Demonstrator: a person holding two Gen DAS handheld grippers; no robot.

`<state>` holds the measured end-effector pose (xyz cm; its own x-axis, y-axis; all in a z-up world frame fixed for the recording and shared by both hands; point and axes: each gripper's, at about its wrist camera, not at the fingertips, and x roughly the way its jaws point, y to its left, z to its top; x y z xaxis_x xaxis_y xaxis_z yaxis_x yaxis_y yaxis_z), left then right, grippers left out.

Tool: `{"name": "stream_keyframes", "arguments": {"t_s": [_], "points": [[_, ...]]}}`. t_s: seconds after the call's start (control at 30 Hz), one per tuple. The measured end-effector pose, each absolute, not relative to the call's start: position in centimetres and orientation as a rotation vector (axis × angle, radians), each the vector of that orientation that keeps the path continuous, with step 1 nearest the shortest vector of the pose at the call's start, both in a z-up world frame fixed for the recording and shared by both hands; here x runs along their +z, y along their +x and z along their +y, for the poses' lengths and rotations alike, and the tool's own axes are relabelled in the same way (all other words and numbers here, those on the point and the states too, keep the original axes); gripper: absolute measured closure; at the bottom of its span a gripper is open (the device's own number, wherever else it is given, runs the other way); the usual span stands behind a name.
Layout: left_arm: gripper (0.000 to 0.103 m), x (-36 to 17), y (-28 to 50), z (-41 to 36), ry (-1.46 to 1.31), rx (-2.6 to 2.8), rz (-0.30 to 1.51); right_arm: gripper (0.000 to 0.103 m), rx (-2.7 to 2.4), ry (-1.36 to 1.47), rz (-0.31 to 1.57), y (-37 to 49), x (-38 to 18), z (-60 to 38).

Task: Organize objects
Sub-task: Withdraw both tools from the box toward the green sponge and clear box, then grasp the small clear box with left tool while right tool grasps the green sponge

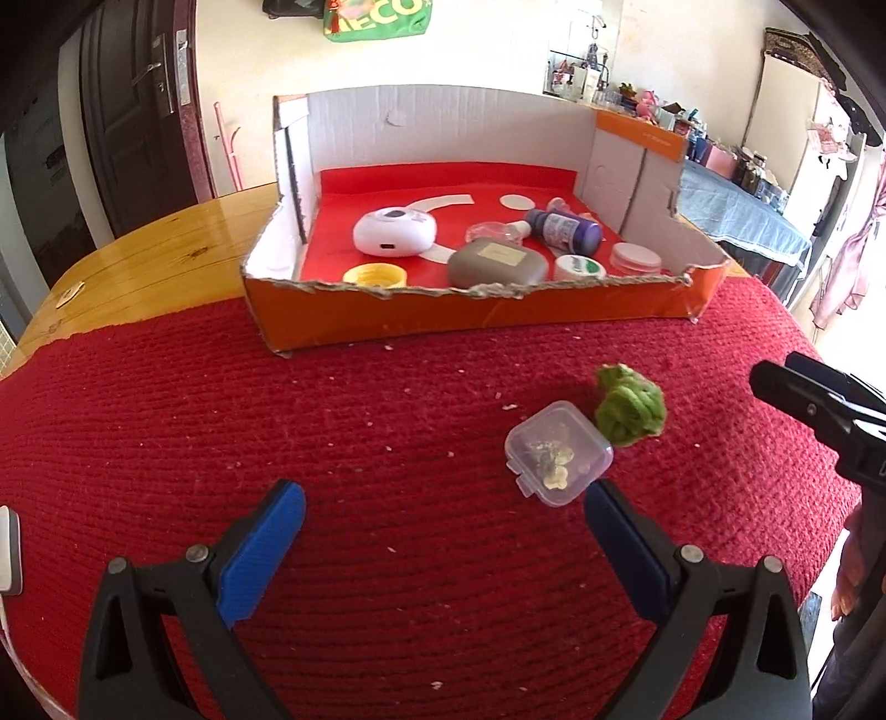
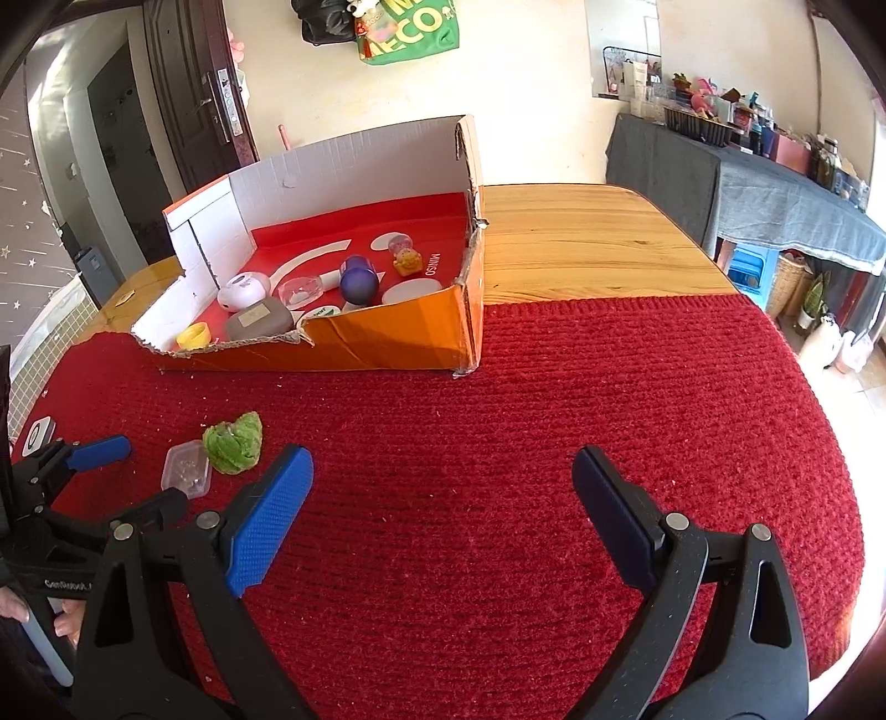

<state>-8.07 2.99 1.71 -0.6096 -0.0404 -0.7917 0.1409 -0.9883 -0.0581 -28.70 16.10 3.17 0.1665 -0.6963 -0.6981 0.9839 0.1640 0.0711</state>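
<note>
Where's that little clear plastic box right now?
The clear plastic box lies on the red knitted cloth, outside the cardboard box, touching the green woolly ball, just ahead of the open left gripper.

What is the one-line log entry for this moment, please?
left gripper: open, empty | right gripper: open, empty | clear plastic case, green yarn ball: on red mat, outside cardboard box

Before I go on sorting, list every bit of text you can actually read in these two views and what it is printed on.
"MINISO": white print on the red liner inside the orange box.
"ECO", partly cut off: white letters on the green bag hanging on the wall.
"ConRobot", partly hidden: on the left claw body.
Green-lidded jar, purple bottle label, grey case sticker: too blurred to read.
</note>
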Motion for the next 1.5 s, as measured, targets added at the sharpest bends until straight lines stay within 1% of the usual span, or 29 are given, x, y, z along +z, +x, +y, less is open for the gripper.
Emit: {"name": "stream_keyframes", "arguments": {"t_s": [0.23,0.4,0.53,0.77,0.87,1.0,1.1,1.17,1.23,1.33,1.37,1.5], "points": [[0.000,1.7,-8.9,-0.1,1.312,-2.657,0.188,0.007,-1.206,0.590,0.620,-26.6,2.7,15.5],[0.000,2.0,-8.6,-0.8,1.324,-2.681,0.243,0.007,-1.131,0.585,0.642,-24.9,2.3,15.1],[0.000,2.6,-8.2,-0.1,1.324,-2.742,0.193,0.007,-1.060,0.583,0.656,-23.7,2.0,14.9],[0.001,2.7,-8.3,0.4,1.365,-2.787,0.190,0.007,-1.002,0.553,0.719,-22.0,1.2,14.3],[0.003,2.8,-8.7,0.9,1.380,-2.812,0.148,0.007,-0.993,0.522,0.748,-21.7,1.1,14.1],[0.008,2.8,-9.6,1.5,1.424,-2.845,0.114,0.007,-0.965,0.480,0.779,-21.8,1.4,13.9],[0.016,2.7,-10.3,2.1,1.464,-2.865,0.094,0.007,-0.925,0.442,0.816,-21.5,1.4,13.6],[0.019,2.5,-10.6,2.4,1.488,-2.879,0.074,0.007,-0.908,0.426,0.843,-21.1,1.3,13.5],[0.027,2.5,-10.9,2.7,1.510,-2.887,0.053,0.007,-0.890,0.404,0.865,-20.7,1.1,13.4],[0.032,2.4,-11.2,2.9,1.524,-2.892,0.031,0.008,-0.866,0.367,0.898,-20.0,0.7,13.3],[0.033,2.4,-11.3,2.9,1.528,-2.897,0.032,0.008,-0.863,0.358,0.907,-19.8,0.6,13.2],[0.041,2.5,-11.5,2.8,1.542,-2.922,0.052,0.015,-0.844,0.338,0.922,-19.1,0.4,12.9]]}}
